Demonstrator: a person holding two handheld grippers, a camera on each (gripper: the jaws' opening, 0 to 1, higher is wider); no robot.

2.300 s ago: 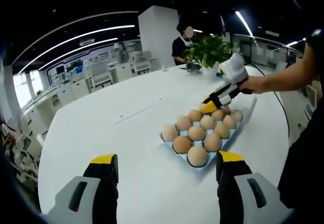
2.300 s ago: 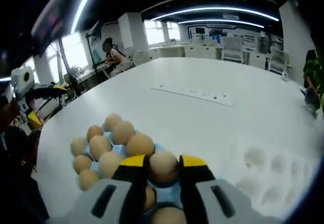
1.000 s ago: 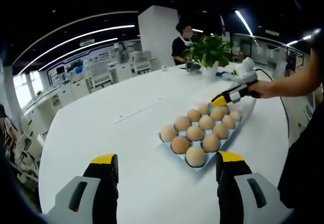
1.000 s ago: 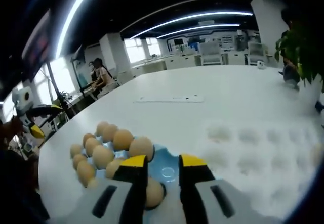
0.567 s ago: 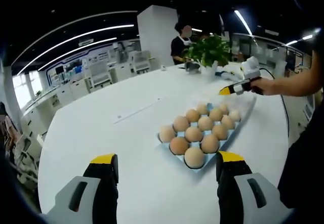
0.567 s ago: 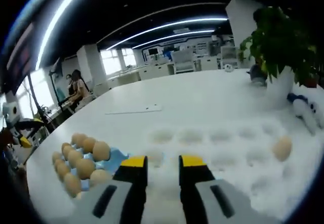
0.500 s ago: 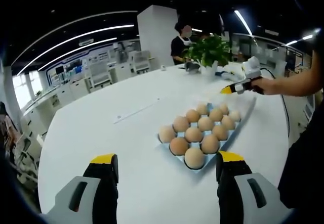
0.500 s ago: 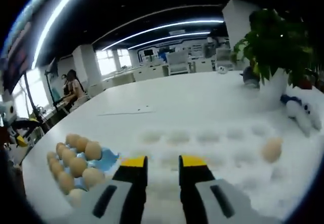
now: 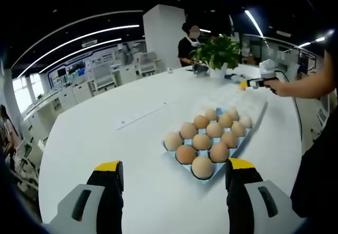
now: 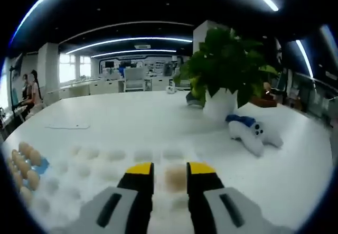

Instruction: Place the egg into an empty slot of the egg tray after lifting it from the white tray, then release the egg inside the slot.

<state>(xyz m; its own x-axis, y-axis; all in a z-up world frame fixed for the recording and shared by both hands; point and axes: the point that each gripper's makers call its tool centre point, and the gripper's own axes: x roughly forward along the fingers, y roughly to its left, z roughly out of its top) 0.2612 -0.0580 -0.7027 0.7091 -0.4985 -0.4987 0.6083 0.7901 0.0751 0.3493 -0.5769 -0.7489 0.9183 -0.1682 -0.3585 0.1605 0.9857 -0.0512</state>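
Two yellow-tipped jaws of the right gripper (image 10: 170, 171) stand a narrow gap apart in the right gripper view, and a brown egg (image 10: 174, 177) lies in that gap on the white tray (image 10: 95, 162); whether the pads touch it cannot be told. The white tray's dimpled hollows spread to the left of the jaws. At the far left edge of that view sits the blue egg tray (image 10: 41, 164) with brown eggs in it. Beyond the jaws stand a potted plant (image 10: 224, 67) in a white pot and, just right of it, a white and blue plush toy (image 10: 252, 133), all on the white table (image 10: 296, 176).

In the left gripper view, the left gripper (image 9: 174, 177) has its jaws spread wide and holds nothing, low over the table (image 9: 84, 139). Ahead of it the egg tray (image 9: 211, 139) carries three rows of eggs. Farther off, the right gripper (image 9: 253, 82) shows in a person's hand (image 9: 278, 87) over the white tray (image 9: 256, 103). A person (image 9: 188, 44) stands behind the plant (image 9: 219, 52).
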